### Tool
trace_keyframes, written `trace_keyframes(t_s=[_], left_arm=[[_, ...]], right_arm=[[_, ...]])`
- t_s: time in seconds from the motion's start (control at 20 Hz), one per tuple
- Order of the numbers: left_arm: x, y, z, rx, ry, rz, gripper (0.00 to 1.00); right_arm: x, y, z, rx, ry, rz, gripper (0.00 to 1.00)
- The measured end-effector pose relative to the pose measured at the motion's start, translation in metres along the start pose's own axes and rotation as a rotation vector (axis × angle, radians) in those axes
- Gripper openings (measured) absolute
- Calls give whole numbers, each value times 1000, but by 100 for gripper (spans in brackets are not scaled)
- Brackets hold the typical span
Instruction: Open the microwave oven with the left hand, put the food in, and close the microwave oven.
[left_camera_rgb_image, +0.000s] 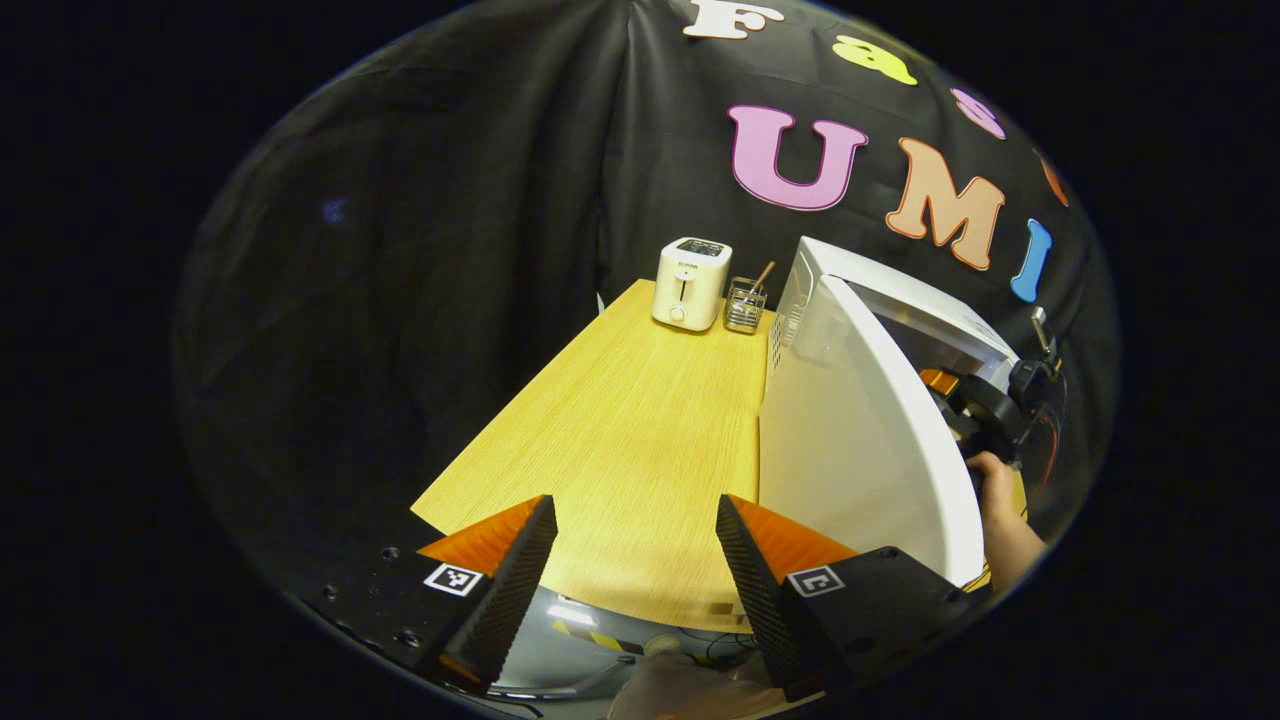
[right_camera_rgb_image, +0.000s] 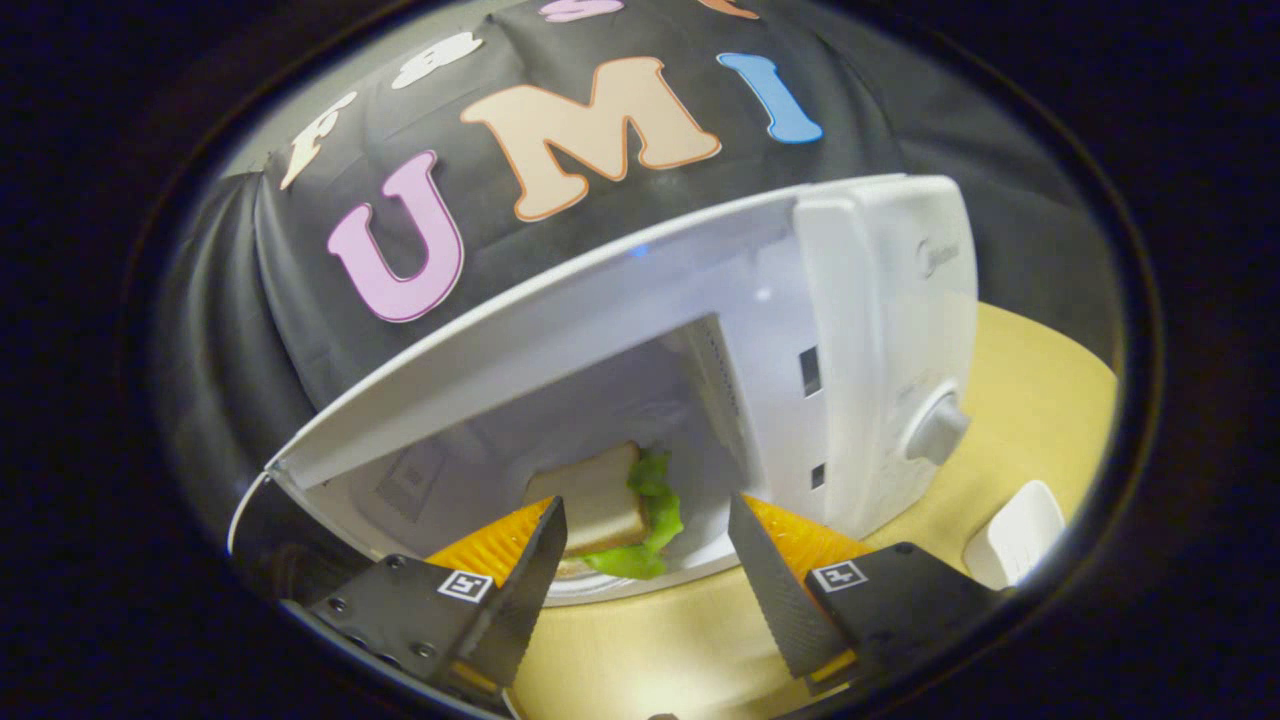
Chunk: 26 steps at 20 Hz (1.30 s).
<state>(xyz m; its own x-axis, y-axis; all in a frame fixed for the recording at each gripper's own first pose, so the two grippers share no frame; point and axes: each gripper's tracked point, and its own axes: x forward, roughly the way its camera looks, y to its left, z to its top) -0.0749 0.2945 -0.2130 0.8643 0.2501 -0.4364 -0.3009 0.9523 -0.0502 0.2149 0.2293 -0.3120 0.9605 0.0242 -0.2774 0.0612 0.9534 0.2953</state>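
Microwave (right_camera_rgb_image: 880, 330) door (left_camera_rgb_image: 860, 440) open, sandwich (right_camera_rgb_image: 610, 510) already inside. Right tongs (right_camera_rgb_image: 645, 560) gape empty at the cavity; left tongs (left_camera_rgb_image: 635, 560) open over the worktop (left_camera_rgb_image: 640, 420). Only door closing left.

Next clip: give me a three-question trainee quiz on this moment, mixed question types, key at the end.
1. True or false: the microwave door is shut.
2. Where is the sandwich? A) on the table B) inside the microwave C) in the right tool
3. Fill in: beside the toaster stands a wire ____.

Key: 1 false; 2 B; 3 basket. Both the left tool and the right tool are open, holding nothing.
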Motion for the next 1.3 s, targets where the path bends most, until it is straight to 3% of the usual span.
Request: trace_keyframes(t_s=[0.3,0.45,0.5,0.7,0.75,0.8,0.85,0.9,1.3], left_arm=[[6,-9,4,21,-20,-39,86],[8,-18,5,25,-16,-68,75],[8,-20,5,28,-17,-79,76],[13,-30,3,30,0,-115,28],[15,-32,3,29,0,-117,20],[15,-32,4,30,-2,-116,4],[15,-32,3,29,0,-114,1],[19,-33,1,32,12,-108,1],[8,-47,-8,107,30,-151,1]], right_arm=[[-69,-8,19,4,-22,16,90],[-102,-9,29,-6,-40,24,90],[-114,-8,33,-19,-45,33,90],[-157,-6,47,-86,-73,49,90],[-165,-4,51,-92,-74,54,90],[-174,-5,55,-101,-83,56,90],[-181,-6,61,-115,-94,55,99],[-188,-10,66,-128,-102,47,90],[-228,-44,91,-203,-139,-7,90]])
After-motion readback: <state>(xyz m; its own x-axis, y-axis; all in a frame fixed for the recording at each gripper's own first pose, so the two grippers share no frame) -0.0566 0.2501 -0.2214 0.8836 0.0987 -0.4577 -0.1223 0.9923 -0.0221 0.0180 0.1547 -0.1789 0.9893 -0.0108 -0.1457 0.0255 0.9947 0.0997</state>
